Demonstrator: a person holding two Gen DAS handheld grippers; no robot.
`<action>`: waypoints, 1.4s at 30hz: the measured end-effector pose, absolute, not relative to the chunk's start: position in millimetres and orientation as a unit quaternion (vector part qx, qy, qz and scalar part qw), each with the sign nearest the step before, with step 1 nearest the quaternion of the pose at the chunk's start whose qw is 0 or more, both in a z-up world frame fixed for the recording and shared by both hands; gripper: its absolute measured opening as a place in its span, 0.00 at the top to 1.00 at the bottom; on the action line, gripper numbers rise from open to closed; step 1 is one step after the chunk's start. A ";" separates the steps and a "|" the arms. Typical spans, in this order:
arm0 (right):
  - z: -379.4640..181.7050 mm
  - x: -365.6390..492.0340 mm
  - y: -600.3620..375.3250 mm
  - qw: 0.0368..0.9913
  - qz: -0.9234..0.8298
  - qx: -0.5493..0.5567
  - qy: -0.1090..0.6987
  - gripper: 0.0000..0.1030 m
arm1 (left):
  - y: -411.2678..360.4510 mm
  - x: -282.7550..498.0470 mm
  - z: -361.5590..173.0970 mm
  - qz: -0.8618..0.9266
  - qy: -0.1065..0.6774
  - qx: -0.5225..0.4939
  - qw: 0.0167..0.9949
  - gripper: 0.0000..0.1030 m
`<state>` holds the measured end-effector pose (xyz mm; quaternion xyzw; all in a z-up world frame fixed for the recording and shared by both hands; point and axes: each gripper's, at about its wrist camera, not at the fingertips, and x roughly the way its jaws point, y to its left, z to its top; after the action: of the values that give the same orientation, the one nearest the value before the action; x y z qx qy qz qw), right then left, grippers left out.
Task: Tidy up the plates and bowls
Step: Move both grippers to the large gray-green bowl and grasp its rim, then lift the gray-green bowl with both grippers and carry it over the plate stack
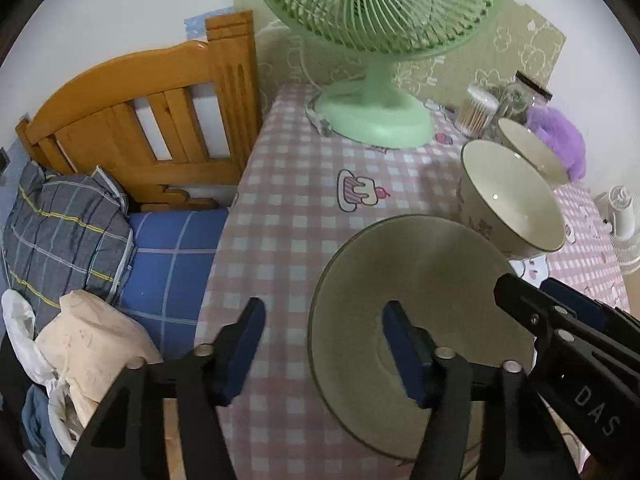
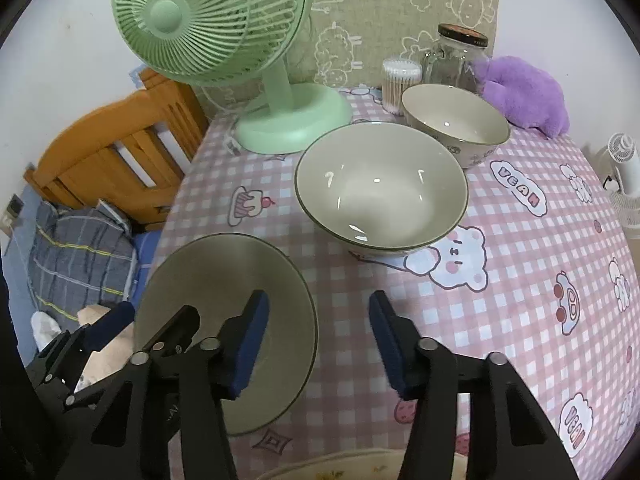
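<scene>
A round grey-green plate [image 1: 424, 280] [image 2: 224, 280] lies at the near left part of the pink checked table [image 2: 500, 280]. My left gripper [image 1: 324, 348] is open and straddles the plate's left rim, its right finger over the plate. My right gripper [image 2: 318, 336] is open and straddles the opposite rim, its left finger over the plate. No pad visibly presses on the plate. Each view shows the other gripper across the plate: the right gripper [image 1: 532, 286] and the left gripper [image 2: 148, 320]. A large cream bowl [image 2: 380, 184] [image 1: 512, 200] stands behind the plate, a smaller bowl [image 2: 456, 124] [image 1: 532, 148] behind that.
A green desk fan [image 2: 224, 40] stands at the table's back left. A cotton-swab tub [image 2: 400, 84], a glass jar [image 2: 456, 60] and a purple plush [image 2: 524, 96] line the back. A wooden bed [image 1: 140, 120] with pillows adjoins the left edge. Another dish rim [image 2: 340, 468] shows at the bottom.
</scene>
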<state>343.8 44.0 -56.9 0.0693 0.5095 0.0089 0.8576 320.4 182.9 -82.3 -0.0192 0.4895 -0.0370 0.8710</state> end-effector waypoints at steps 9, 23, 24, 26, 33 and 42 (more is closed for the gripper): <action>-71.4 353.3 50.3 0.847 0.022 0.073 0.526 0.86 | 177.7 326.6 -91.1 -0.050 0.503 -0.016 0.862 0.80; -60.7 340.9 45.9 0.851 0.029 0.071 0.520 0.86 | 168.1 311.3 -75.9 -0.030 0.495 0.007 0.869 0.84; -58.4 339.0 43.8 0.852 0.030 0.072 0.518 0.86 | 165.7 309.8 -74.1 -0.029 0.493 0.009 0.869 0.84; -53.8 334.7 38.6 0.853 0.032 0.073 0.515 0.86 | 158.9 303.3 -67.3 -0.026 0.488 0.009 0.872 0.84; -35.1 314.7 13.8 0.858 0.044 0.070 0.507 0.86 | 133.9 284.1 -49.0 -0.014 0.478 0.006 0.878 0.84; -13.2 286.8 -37.4 0.862 0.055 0.066 0.500 0.86 | 82.5 253.1 -30.9 -0.006 0.470 0.001 0.883 0.84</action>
<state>286.8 -37.4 -13.2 0.0664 0.5003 0.0552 0.8616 253.1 82.5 -30.9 0.0006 0.4698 -0.0056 0.8827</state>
